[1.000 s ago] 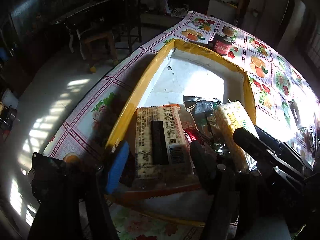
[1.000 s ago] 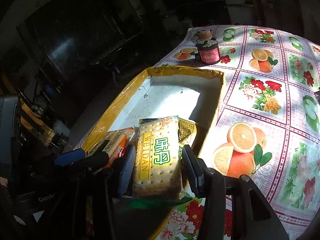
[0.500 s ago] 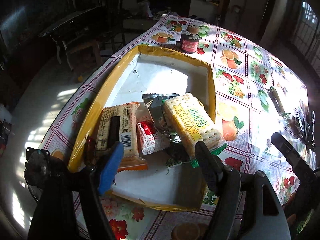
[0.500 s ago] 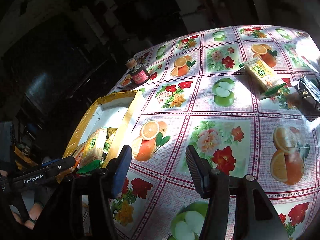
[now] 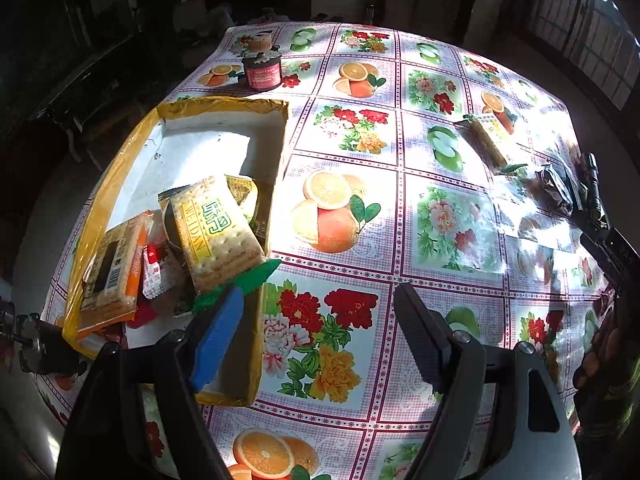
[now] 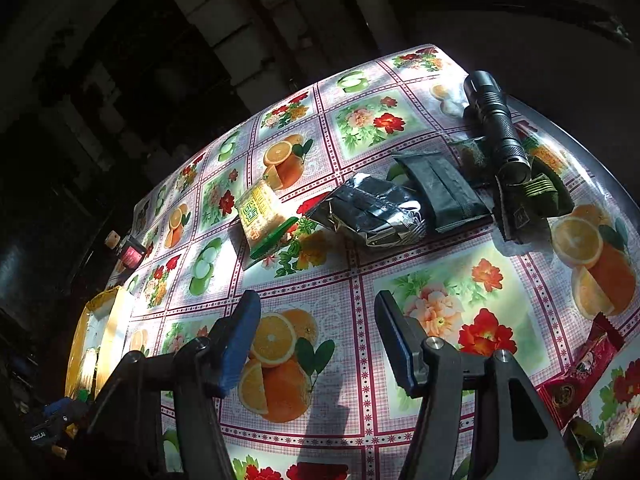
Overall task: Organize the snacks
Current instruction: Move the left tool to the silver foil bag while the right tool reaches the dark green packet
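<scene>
Your right gripper (image 6: pixel 316 332) has swung off the box (image 5: pixel 120 168) toward loose snacks; both grippers empty, jaws opening. Left gripper (image 5: pixel 316 328) hovers by the box corner. Box (yellow-taped, white inside) holds glossy cracker pkts (image 5: pixel 216 232); another cracker pkt (image 6: pixel 262 214) and crinkly foil bag (image 6: pixel 372 212) lie ahead, prob. next.

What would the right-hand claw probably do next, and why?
Probably reach forward to the cracker pack lying loose on the tablecloth. The right gripper is empty, its jaws opening, and that pack sits nearest ahead, while others already lie in the yellow box.
</scene>
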Tool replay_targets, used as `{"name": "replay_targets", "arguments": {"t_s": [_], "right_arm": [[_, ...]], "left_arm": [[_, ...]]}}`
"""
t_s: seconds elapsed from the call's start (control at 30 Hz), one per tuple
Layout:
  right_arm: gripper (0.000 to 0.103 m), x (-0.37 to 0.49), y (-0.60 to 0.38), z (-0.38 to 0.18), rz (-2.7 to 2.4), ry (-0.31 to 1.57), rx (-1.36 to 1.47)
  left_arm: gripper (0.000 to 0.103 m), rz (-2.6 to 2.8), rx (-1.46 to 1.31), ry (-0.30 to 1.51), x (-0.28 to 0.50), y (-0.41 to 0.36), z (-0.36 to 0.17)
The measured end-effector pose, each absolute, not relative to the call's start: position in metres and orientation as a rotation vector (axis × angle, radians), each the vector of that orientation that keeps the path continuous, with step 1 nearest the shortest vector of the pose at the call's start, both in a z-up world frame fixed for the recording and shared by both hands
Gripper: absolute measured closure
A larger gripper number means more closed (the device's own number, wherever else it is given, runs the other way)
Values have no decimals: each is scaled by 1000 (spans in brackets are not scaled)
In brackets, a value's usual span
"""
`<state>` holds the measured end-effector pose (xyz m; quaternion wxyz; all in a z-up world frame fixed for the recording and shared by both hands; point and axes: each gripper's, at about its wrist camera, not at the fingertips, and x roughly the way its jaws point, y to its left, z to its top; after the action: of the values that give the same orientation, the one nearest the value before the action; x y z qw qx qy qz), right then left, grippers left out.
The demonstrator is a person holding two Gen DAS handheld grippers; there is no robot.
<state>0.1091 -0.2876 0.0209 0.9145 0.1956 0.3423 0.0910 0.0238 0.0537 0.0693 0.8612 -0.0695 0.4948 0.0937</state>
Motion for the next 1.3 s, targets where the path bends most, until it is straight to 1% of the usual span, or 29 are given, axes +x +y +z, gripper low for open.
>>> {"name": "replay_targets", "arguments": {"t_s": [0.23,0.4,0.43,0.53,0.57,0.6,0.63,0.67,0.7,0.83,0.93,0.97,1.0,1.03,1.07,1.3], "right_arm": [[41,175,-320,37,45,663,331],[41,225,-320,24,25,748,257],[39,230,-317,19,32,773,241],[38,224,-288,19,152,858,154],[41,215,-276,25,247,878,162],[42,204,-266,33,291,834,161],[37,194,-256,42,284,774,129],[29,190,-246,49,262,726,85],[27,191,-236,53,266,711,66],[27,231,-195,42,339,772,57],[27,255,-172,29,319,792,-9],[28,259,-168,23,319,807,-28],[32,264,-166,16,336,842,-32],[51,264,-163,8,363,886,-25],[56,257,-162,8,367,870,-43],[57,165,-156,3,492,924,-115]], "left_arm": [[23,165,-120,1052,39,33,70],[23,155,-110,1057,45,28,69],[23,154,-109,1061,47,28,68],[23,152,-110,1072,56,28,63],[23,151,-112,1076,58,28,61],[23,152,-116,1082,62,29,58],[23,153,-124,1091,65,30,54],[22,153,-132,1101,69,32,51],[23,153,-138,1114,73,33,48],[23,151,-141,1127,74,33,46],[23,160,-138,1123,70,38,49],[22,165,-138,1123,69,40,49],[22,170,-139,1122,68,42,49],[22,174,-143,1123,67,44,49],[22,175,-148,1125,67,45,48],[22,170,-163,1133,67,46,44]]}}
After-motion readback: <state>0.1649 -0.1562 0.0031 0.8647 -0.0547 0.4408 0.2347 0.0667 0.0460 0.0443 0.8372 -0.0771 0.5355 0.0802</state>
